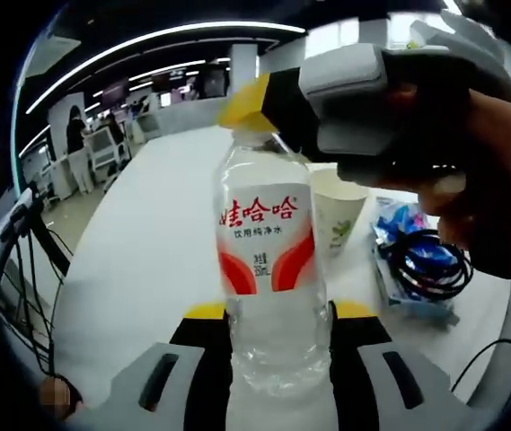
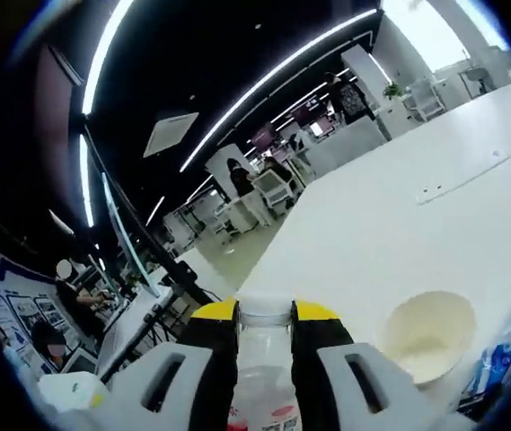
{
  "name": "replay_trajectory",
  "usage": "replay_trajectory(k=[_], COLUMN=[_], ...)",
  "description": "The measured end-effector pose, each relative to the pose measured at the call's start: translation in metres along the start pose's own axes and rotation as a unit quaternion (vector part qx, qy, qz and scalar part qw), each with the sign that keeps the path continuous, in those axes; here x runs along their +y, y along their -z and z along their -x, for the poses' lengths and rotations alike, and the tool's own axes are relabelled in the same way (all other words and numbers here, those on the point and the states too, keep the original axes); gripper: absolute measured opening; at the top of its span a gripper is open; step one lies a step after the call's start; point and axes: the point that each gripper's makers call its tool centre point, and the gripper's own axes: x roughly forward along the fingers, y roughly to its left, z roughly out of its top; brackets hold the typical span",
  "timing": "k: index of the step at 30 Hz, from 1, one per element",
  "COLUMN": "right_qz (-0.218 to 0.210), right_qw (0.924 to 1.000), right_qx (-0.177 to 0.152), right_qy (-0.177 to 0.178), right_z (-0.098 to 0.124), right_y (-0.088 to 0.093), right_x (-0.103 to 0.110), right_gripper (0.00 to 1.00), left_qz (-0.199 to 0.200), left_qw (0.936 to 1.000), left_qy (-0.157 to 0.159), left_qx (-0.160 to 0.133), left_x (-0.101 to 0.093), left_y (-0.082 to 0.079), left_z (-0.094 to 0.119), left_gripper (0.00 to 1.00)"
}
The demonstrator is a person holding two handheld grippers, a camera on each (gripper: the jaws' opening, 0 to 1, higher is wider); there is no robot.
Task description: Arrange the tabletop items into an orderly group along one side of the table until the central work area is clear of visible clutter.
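Note:
A clear water bottle (image 1: pixel 268 269) with a red and white label stands upright between my left gripper's (image 1: pixel 277 314) yellow-tipped jaws, which are shut on its lower body. From the upper right of the left gripper view comes my right gripper (image 1: pixel 251 112), held by a hand (image 1: pixel 484 171), and it closes on the bottle's top. In the right gripper view, the bottle's white cap (image 2: pixel 264 310) and neck sit tight between the right gripper's (image 2: pixel 264 316) jaws. The bottle's base is hidden.
A white paper cup (image 1: pixel 336 211) (image 2: pixel 430 337) stands open just behind the bottle. A blue packet under a coiled black cable (image 1: pixel 421 265) lies to its right. The white table (image 1: pixel 147 242) runs far back. Cables and a stand (image 1: pixel 22 260) hang at its left edge.

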Motion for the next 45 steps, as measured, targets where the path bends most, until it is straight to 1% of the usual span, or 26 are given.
replay_trajectory(k=[2,3,4,5,6,7,8,10,11,14,18,20,22,27,31,33,35,41,45], right_qz=[0.025,0.024,0.040,0.034,0.040,0.056,0.057,0.083,0.082,0.113,0.130,0.141,0.137,0.153,0.163,0.163,0.177,0.195,0.192], right_qw=[0.9996,0.9995,0.9991,0.9991,0.9989,0.9980,0.9977,0.9955,0.9955,0.9919,0.9890,0.9867,0.9870,0.9839,0.9812,0.9808,0.9781,0.9726,0.9729], right_qx=[-0.001,-0.003,-0.003,-0.005,-0.007,-0.006,-0.009,-0.006,-0.007,-0.001,0.002,0.011,0.012,0.019,0.020,0.022,0.021,0.017,0.022], right_qy=[-0.012,-0.017,-0.018,-0.024,-0.025,-0.030,-0.035,-0.046,-0.046,-0.059,-0.071,-0.081,-0.083,-0.091,-0.102,-0.104,-0.108,-0.125,-0.126], right_z=[-0.002,-0.003,-0.004,-0.005,-0.005,-0.006,-0.007,-0.009,-0.009,-0.012,-0.013,-0.015,-0.015,-0.015,-0.017,-0.019,-0.019,-0.020,-0.023], right_y=[-0.006,-0.008,-0.011,-0.013,-0.017,-0.019,-0.023,-0.026,-0.027,-0.029,-0.029,-0.026,-0.024,-0.018,-0.019,-0.019,-0.019,-0.020,-0.024], right_x=[0.004,0.006,0.005,0.007,0.006,0.007,0.008,0.011,0.012,0.016,0.018,0.017,0.015,0.012,0.013,0.012,0.012,0.013,0.010], right_gripper=[0.19,0.19,0.19,0.19,0.19,0.19,0.19,0.19,0.19,0.19,0.19,0.19,0.19,0.19,0.19,0.19,0.19,0.19,0.19], left_qz=[0.005,0.006,0.001,0.000,0.000,-0.002,-0.001,0.000,0.003,0.014,0.018,0.026,0.027,0.033,0.027,0.030,0.031,0.033,0.034], left_qw=[1.0000,0.9999,0.9998,0.9997,0.9995,0.9994,0.9992,0.9989,0.9986,0.9979,0.9973,0.9972,0.9972,0.9970,0.9957,0.9956,0.9952,0.9941,0.9930], left_qy=[-0.004,-0.009,-0.014,-0.018,-0.022,-0.023,-0.025,-0.031,-0.034,-0.041,-0.048,-0.049,-0.050,-0.054,-0.067,-0.067,-0.070,-0.077,-0.082], left_qx=[-0.007,-0.011,-0.015,-0.019,-0.025,-0.027,-0.031,-0.036,-0.040,-0.048,-0.052,-0.050,-0.050,-0.046,-0.058,-0.058,-0.061,-0.069,-0.078], left_x=[0.001,0.003,0.004,0.005,0.007,0.007,0.008,0.010,0.011,0.013,0.014,0.016,0.016,0.015,0.019,0.020,0.021,0.022,0.022], left_y=[-0.005,-0.008,-0.011,-0.013,-0.017,-0.019,-0.022,-0.026,-0.028,-0.032,-0.033,-0.030,-0.028,-0.022,-0.024,-0.024,-0.025,-0.028,-0.032], left_z=[-0.005,-0.007,-0.010,-0.011,-0.014,-0.016,-0.018,-0.022,-0.024,-0.029,-0.035,-0.039,-0.042,-0.049,-0.052,-0.054,-0.055,-0.059,-0.062], left_gripper=[0.38,0.37,0.37,0.37,0.37,0.37,0.37,0.37,0.37,0.37,0.37,0.37,0.37,0.37,0.38,0.37,0.37,0.38,0.38])
